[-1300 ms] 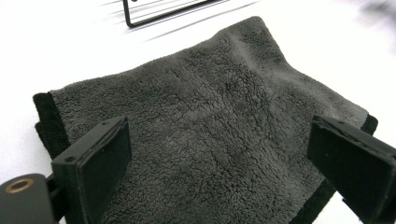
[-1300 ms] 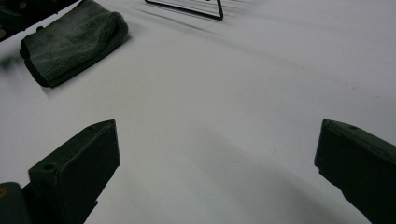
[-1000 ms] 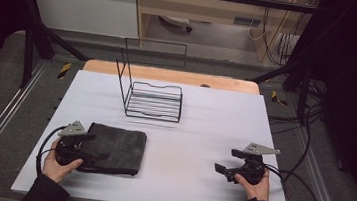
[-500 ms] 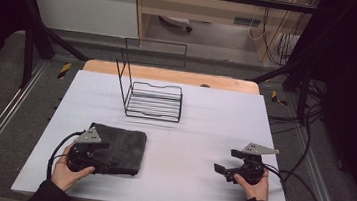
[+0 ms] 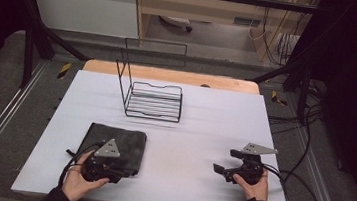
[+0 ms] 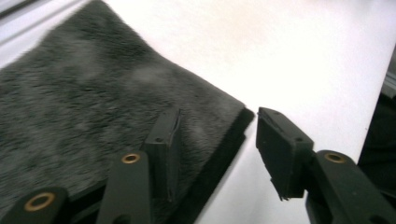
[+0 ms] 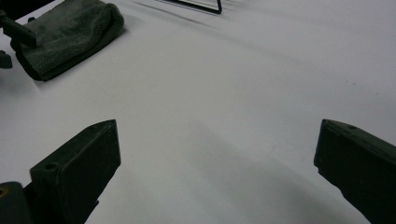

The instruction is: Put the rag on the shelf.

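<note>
While my left hand-held gripper is closing its jaws, the folded grey towel's corner is sitting between them, one pad on top, not yet pinched. My right hand-held gripper is resting gaping on the white bench, well apart from the towel.

Bare table lies between folded towel and wire rack.
</note>
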